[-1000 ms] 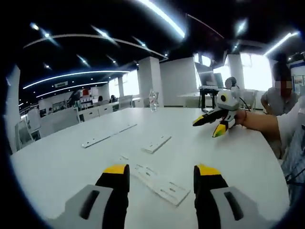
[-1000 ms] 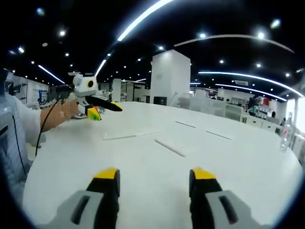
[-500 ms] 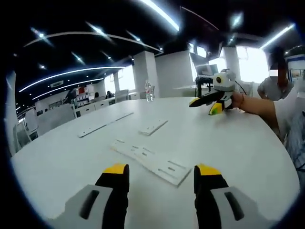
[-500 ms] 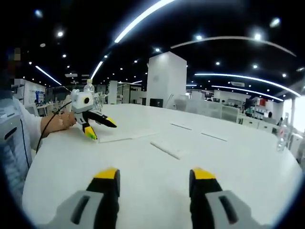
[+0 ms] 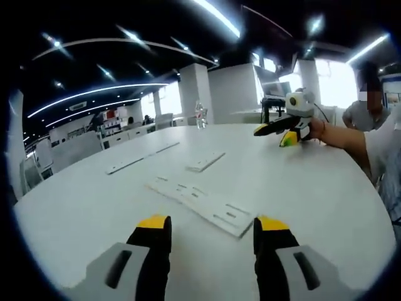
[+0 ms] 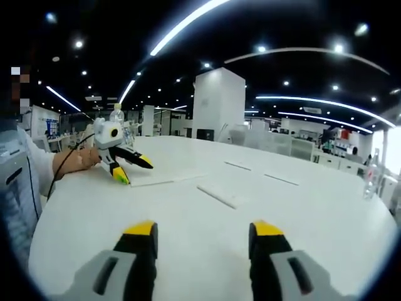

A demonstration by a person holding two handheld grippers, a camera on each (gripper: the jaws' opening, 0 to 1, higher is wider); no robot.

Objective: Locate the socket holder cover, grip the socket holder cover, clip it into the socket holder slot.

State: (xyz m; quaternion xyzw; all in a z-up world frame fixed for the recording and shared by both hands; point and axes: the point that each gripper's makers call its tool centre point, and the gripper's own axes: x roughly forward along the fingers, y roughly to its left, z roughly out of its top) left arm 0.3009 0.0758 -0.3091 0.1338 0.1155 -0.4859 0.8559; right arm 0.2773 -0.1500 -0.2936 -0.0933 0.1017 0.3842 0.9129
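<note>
I am working in what looks like a large open-plan office or showroom floor. A dark ceiling carries long curved light strips (image 6: 188,22) and small spot lamps. A broad white pillar (image 6: 217,103) stands mid-room, and I see rows of white desks and cabinets (image 5: 125,133) running back along the far side. A monitor on a stand (image 5: 274,100) sits by bright windows (image 5: 338,88). My own surface is a big round white table (image 6: 188,219), with a clear water bottle (image 5: 200,115) at its far edge.
</note>
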